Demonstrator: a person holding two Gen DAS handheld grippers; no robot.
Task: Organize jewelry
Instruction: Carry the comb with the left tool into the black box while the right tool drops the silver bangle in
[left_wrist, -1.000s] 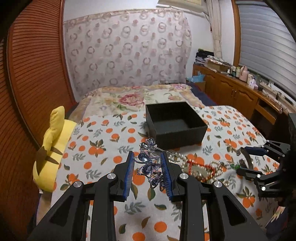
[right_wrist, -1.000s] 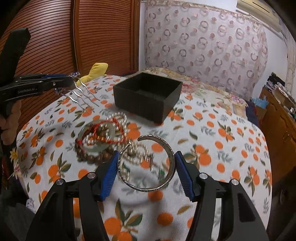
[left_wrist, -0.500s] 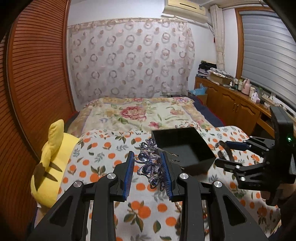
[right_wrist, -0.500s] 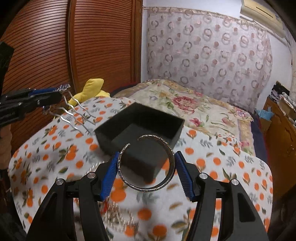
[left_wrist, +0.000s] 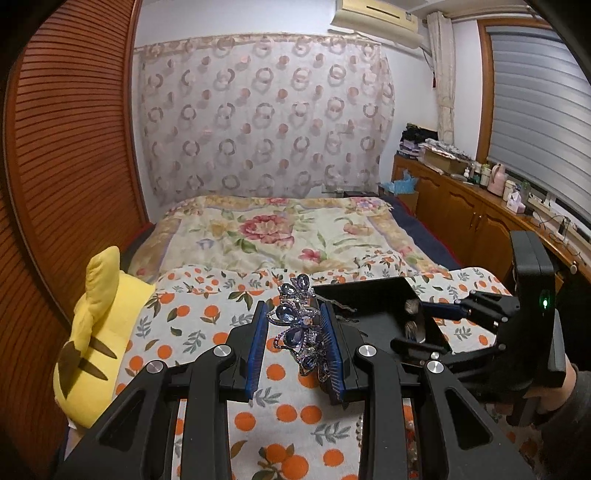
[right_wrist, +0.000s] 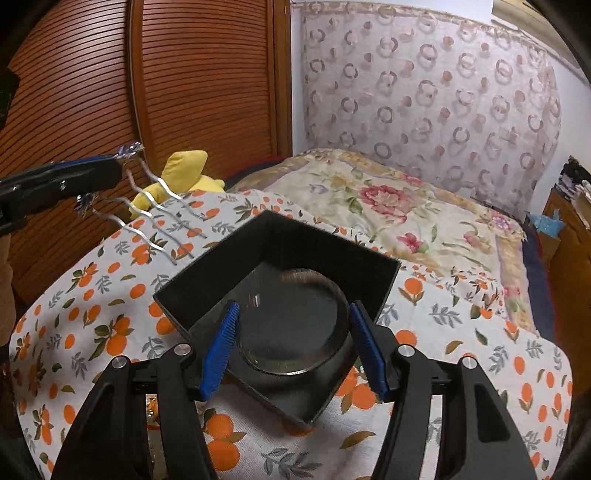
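Observation:
My left gripper (left_wrist: 295, 338) is shut on a blue jewelled hair comb (left_wrist: 297, 325), held above the orange-print cloth just left of the black box (left_wrist: 373, 295). In the right wrist view the comb's wavy silver prongs (right_wrist: 159, 218) stick out from the left gripper (right_wrist: 96, 177) beside the box's left corner. My right gripper (right_wrist: 293, 341) is shut on a silver open bangle (right_wrist: 343, 314), which hangs over the inside of the black box (right_wrist: 325, 247). From the left wrist view the right gripper (left_wrist: 428, 325) reaches over the box's right side.
The box stands on a cloth with oranges (right_wrist: 461, 325) spread over a bed. A yellow plush toy (left_wrist: 96, 325) lies at the left edge. Beads (left_wrist: 408, 435) lie on the cloth near me. A wooden louvred wardrobe (right_wrist: 203, 74) is at left, cabinets (left_wrist: 461, 210) at right.
Both grippers moved forward from the jewellery pile toward the black box. The bangle now hangs over the box's inside, and the comb has come up beside the box's left side.

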